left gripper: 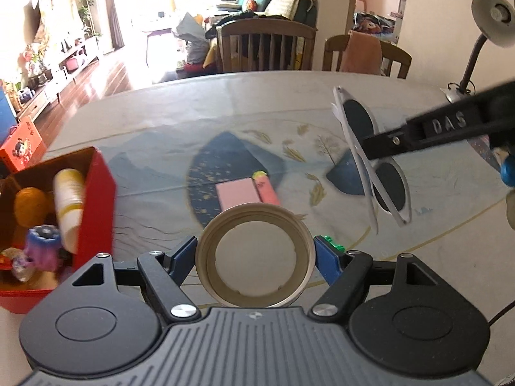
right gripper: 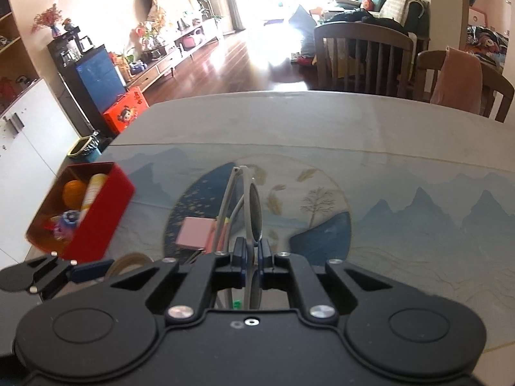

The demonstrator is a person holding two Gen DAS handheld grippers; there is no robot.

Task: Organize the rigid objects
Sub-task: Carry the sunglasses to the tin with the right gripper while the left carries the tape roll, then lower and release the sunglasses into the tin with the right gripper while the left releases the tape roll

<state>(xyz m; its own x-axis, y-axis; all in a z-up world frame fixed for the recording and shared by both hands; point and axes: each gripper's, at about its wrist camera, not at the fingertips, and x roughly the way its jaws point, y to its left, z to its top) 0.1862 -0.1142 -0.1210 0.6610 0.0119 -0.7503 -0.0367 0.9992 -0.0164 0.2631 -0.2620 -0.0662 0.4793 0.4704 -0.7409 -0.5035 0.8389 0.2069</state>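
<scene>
Both grippers grip: left (left gripper: 255,251) tape roll (left gripper: 254,257), right (right gripper: 252,251) sunglasses (right gripper: 252,206).

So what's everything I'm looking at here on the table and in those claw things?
Table: one, pale cloth with blue mountain print.
Red box: one, left side of the table, holding a round orange thing, a white-yellow tube and small toys.
Pink block: one, table centre.
Tape roll: one, beige, between the left gripper's pads.
Sunglasses: one, white frame, dark lenses, held in the air.
Chairs: two, wooden, far side.
Left gripper: closed on the tape roll.
Right gripper: closed on the sunglasses.
</scene>
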